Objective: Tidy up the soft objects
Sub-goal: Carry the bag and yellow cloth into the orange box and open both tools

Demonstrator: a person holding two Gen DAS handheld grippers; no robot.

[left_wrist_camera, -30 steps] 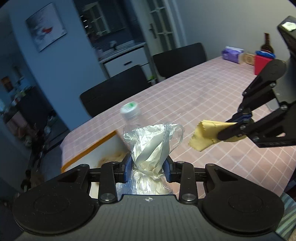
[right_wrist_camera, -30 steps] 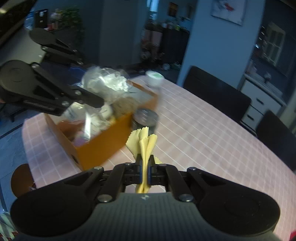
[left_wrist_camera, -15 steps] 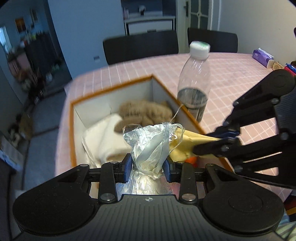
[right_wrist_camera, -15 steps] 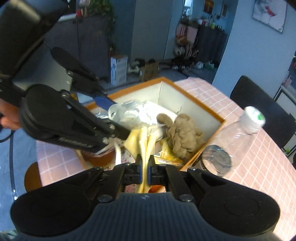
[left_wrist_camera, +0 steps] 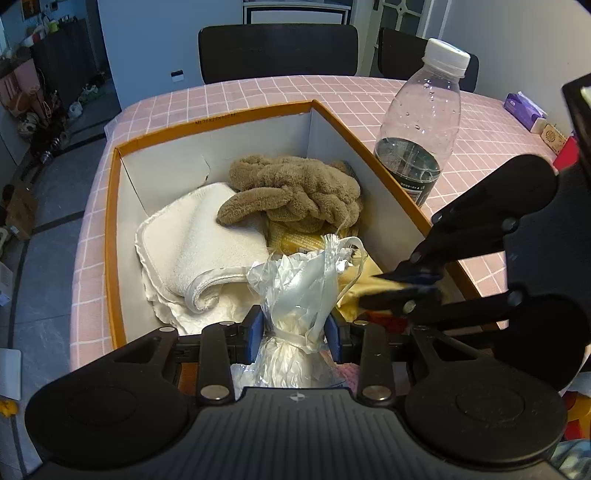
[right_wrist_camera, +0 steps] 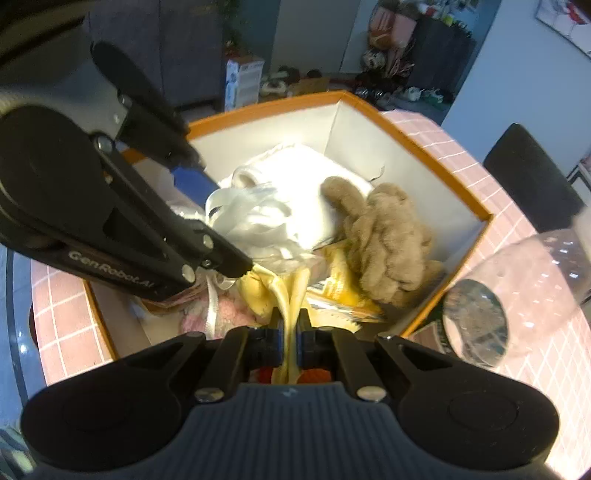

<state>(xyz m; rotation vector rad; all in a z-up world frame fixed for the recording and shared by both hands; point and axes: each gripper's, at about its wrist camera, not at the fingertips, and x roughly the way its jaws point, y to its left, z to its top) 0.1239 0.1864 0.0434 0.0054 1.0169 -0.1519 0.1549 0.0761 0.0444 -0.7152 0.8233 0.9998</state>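
Over the orange box on the table, our left gripper has its jaws clamped on a clear plastic bag. Our right gripper pinches a yellow cloth above the box's near end. Inside the box lie a white towel and a brown plush; a bottle stands just beside the box.

Premises: a private home, dining area. A dining table carries a pink checked tablecloth, with black chairs drawn up on its far side. Beyond them stands a white cabinet beside a glazed door. Shoes and bags lie heaped along the grey tiled floor near a dark sideboard. A framed picture hangs on the pale blue wall. A tissue pack rests on the table.
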